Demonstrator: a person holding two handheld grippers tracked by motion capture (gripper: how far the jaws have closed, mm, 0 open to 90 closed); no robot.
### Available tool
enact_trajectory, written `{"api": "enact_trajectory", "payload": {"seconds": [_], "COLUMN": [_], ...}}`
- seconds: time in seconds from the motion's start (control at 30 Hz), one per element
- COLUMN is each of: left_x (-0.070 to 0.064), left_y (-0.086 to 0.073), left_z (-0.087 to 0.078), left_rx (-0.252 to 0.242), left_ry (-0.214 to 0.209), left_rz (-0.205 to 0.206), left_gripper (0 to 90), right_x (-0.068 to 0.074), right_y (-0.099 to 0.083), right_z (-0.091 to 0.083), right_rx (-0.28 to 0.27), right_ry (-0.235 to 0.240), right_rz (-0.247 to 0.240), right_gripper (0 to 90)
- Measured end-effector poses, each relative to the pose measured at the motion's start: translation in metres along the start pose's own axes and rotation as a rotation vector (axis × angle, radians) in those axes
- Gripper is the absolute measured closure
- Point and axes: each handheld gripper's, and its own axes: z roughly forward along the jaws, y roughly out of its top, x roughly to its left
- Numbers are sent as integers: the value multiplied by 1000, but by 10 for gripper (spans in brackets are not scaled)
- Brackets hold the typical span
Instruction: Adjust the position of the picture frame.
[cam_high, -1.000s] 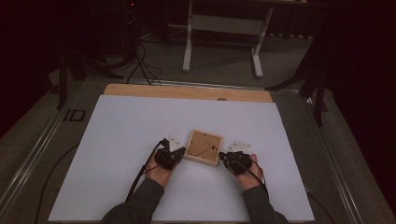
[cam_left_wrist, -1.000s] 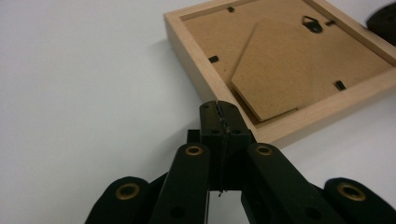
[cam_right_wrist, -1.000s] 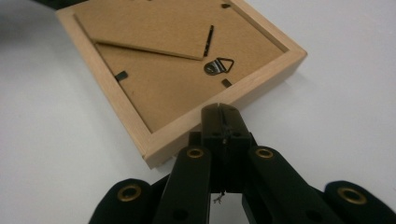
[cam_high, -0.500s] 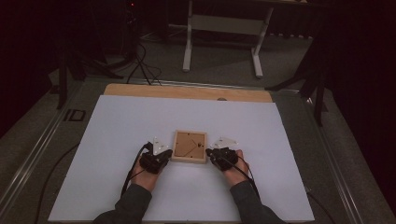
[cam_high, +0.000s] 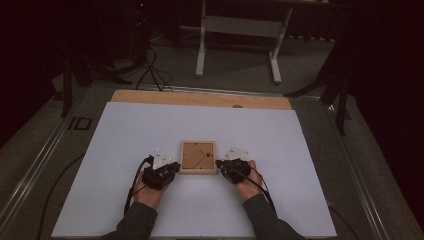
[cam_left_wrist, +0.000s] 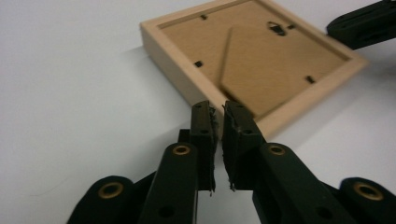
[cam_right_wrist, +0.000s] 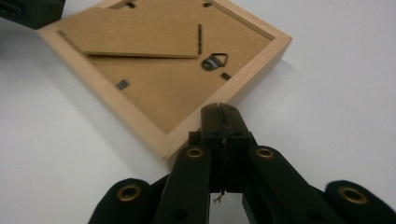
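Frame (cam_high: 198, 157) lies back-up; left gripper (cam_left_wrist: 218, 122) and right gripper (cam_right_wrist: 220, 122), both clenched on nothing, press its near corners. We should push evenly from both, avoiding rotation.

Both arms wear dark grey sleeves. The left gripper (cam_high: 172, 167) and right gripper (cam_high: 220, 165) are black, with round brass rings, grey three-cornered plates and thin black cables

a white table top (cam_high: 150, 130) with a wooden far edge (cam_high: 200, 98); behind it a grey-legged stand (cam_high: 237, 30) and floor cables (cam_high: 150, 70).
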Motion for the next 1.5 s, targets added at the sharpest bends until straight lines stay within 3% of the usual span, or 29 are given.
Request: {"api": "enact_trajectory", "payload": {"seconds": [0.07, 0.23, 0.4, 0.53, 0.77, 1.03, 1.27, 1.5], "left_x": [-1, -8, -16, -14, -12, -10, -11, -11], "left_y": [0, -2, -5, -7, -7, -5, -3, 1], "left_z": [-3, -12, -9, -4, -2, -7, -9, -10], "left_rx": [-2, 0, 35, 52, 57, 23, -1, -23], "left_ry": [-3, -57, -63, -63, -70, -61, -55, -58], "left_rz": [14, 35, 80, 69, 65, 48, 48, 53], "left_gripper": [822, 861, 869, 869, 870, 838, 807, 753], "right_x": [1, 8, 11, 10, 12, 13, 18, 23], "right_y": [0, -5, -8, -8, -5, -1, 1, -1], "right_z": [-2, -10, -15, -14, -9, -12, -17, -16], "right_rx": [-1, 7, 17, 15, 7, -37, -65, -57], "right_ry": [6, 25, 46, 61, 47, 27, 54, 69], "right_rz": [-3, -21, -27, -15, -14, -21, -42, -61], "right_gripper": [897, 897, 897, 897, 897, 897, 897, 897]}}
